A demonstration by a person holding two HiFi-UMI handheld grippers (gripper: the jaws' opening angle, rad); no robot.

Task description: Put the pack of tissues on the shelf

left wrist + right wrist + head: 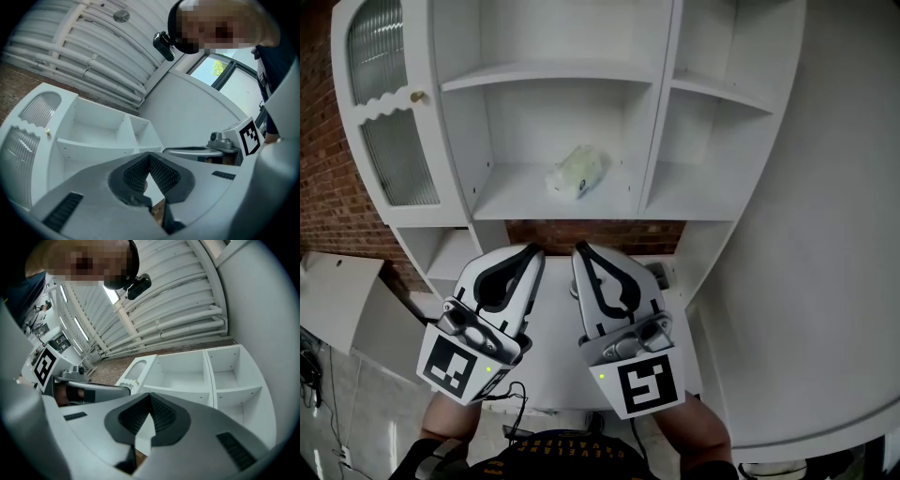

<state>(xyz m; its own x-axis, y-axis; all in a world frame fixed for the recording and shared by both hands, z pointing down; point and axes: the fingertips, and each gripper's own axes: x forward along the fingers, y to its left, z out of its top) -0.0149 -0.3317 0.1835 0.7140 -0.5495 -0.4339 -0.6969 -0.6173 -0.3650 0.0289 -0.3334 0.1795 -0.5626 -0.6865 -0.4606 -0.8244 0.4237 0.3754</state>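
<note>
Head view: the pack of tissues (577, 172) lies about mid-board on the lower board of the white shelf unit (544, 73), with a ribbed-glass door (389, 122) at the left. My left gripper (532, 251) and right gripper (581, 249) hang below it, well apart from it. Left gripper view: my jaws are together and empty. Right gripper view: the jaws are together too, with nothing between them.

Shelf unit (551, 73): white, centre frame.
Pack of tissues (577, 172): pale white, yellow-green tint.
Brick wall (321, 159): red-brown, left edge.
Door panes (377, 47): ribbed grey glass, upper left.
Left gripper (531, 251), right gripper (581, 249): white shells, black pads, black-and-white square markers.
</note>
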